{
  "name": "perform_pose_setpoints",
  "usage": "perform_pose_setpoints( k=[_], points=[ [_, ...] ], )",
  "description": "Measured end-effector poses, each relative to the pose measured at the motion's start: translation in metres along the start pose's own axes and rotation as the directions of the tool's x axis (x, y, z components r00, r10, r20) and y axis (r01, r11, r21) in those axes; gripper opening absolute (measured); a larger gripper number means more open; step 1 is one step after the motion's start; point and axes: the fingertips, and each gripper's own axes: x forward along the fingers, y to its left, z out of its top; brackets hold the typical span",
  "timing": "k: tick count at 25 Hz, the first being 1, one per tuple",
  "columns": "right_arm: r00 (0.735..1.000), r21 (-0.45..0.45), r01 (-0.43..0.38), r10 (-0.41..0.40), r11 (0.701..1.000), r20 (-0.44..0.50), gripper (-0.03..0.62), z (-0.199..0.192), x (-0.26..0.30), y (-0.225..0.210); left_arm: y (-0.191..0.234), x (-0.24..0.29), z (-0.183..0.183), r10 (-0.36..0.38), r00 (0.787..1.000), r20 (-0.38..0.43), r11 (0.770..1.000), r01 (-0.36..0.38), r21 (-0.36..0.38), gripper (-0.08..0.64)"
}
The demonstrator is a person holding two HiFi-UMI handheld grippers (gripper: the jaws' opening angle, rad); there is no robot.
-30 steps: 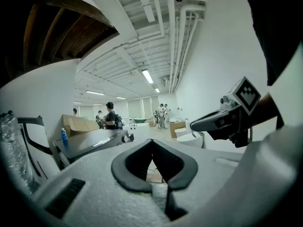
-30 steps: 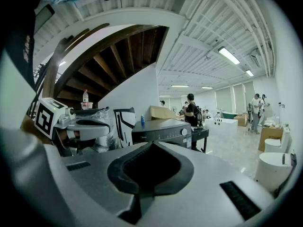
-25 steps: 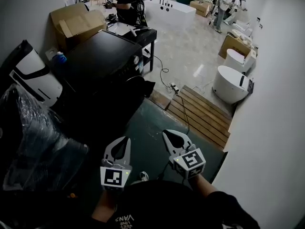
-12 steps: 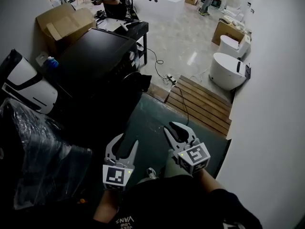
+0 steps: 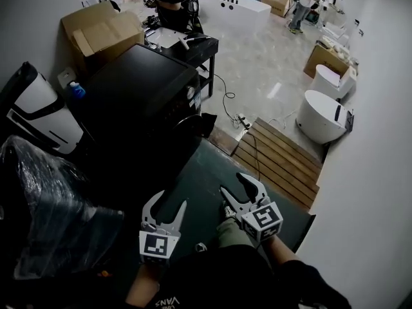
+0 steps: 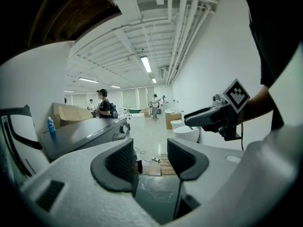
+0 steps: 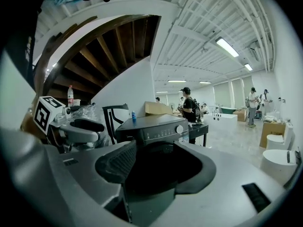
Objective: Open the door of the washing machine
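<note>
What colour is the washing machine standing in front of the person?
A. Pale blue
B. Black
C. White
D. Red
B: the washing machine is black on its top and front, with only a light round knob standing out on its control panel.

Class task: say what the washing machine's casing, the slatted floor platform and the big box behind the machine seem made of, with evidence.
Washing machine: probably painted metal or plastic; black, smooth, faint sheen on top.
Slatted platform: wood; brown parallel boards with gaps.
Box: cardboard; matte tan, flaps folded open.
</note>
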Motion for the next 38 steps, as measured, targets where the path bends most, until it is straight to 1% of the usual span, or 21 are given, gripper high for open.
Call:
perform_pose_setpoints(
  k=[3,6,8,12,16,20,24,28,31,33,35,38],
  points=[
    [0.998,-0.013,-0.049,0.049,0.999,-0.033,0.236,0.007,0.027,-0.027,0.012,0.028,0.005,0.051,0.998,-0.023,0.999,-0.051,-0.014,0.218],
    [0.995,-0.074,-0.092,0.088,0.993,-0.055,0.238,0.009,0.053,-0.061,0.023,0.057,0.007,0.115,0.992,-0.05,0.992,-0.117,-0.04,0.218],
    [0.99,-0.089,-0.124,0.117,0.988,-0.081,0.239,0.01,0.071,-0.083,0.03,0.078,0.008,0.154,0.986,-0.068,0.987,-0.157,-0.047,0.218],
    [0.976,-0.108,-0.194,0.18,0.975,-0.126,0.238,0.012,0.102,-0.124,0.037,0.117,0.009,0.224,0.968,-0.117,0.972,-0.23,-0.043,0.218],
    [0.954,-0.139,-0.268,0.243,0.953,-0.174,0.238,0.011,0.128,-0.16,0.04,0.147,0.006,0.287,0.943,-0.166,0.954,-0.297,-0.04,0.218],
    [0.94,-0.19,-0.301,0.257,0.935,-0.225,0.238,0.005,0.159,-0.187,0.053,0.168,-0.004,0.319,0.921,-0.223,0.943,-0.331,-0.019,0.218],
    [0.929,-0.218,-0.316,0.254,0.924,-0.269,0.238,-0.005,0.191,-0.202,0.072,0.189,-0.02,0.323,0.906,-0.272,0.942,-0.335,0.001,0.218],
    [0.917,-0.221,-0.32,0.243,0.921,-0.315,0.238,-0.02,0.225,-0.212,0.094,0.22,-0.033,0.301,0.906,-0.298,0.951,-0.31,0.019,0.218],
    [0.906,-0.234,-0.324,0.23,0.917,-0.355,0.238,-0.033,0.255,-0.213,0.116,0.246,-0.042,0.27,0.914,-0.301,0.961,-0.273,0.034,0.218],
    [0.898,-0.247,-0.334,0.228,0.91,-0.376,0.243,-0.042,0.274,-0.21,0.129,0.262,-0.053,0.238,0.919,-0.314,0.971,-0.232,0.057,0.218],
    [0.892,-0.258,-0.344,0.228,0.903,-0.389,0.252,-0.049,0.297,-0.208,0.143,0.277,-0.066,0.213,0.918,-0.335,0.977,-0.196,0.084,0.218],
    [0.878,-0.274,-0.37,0.237,0.888,-0.417,0.257,-0.062,0.331,-0.209,0.161,0.295,-0.08,0.203,0.912,-0.357,0.978,-0.171,0.12,0.218]
  ],
)
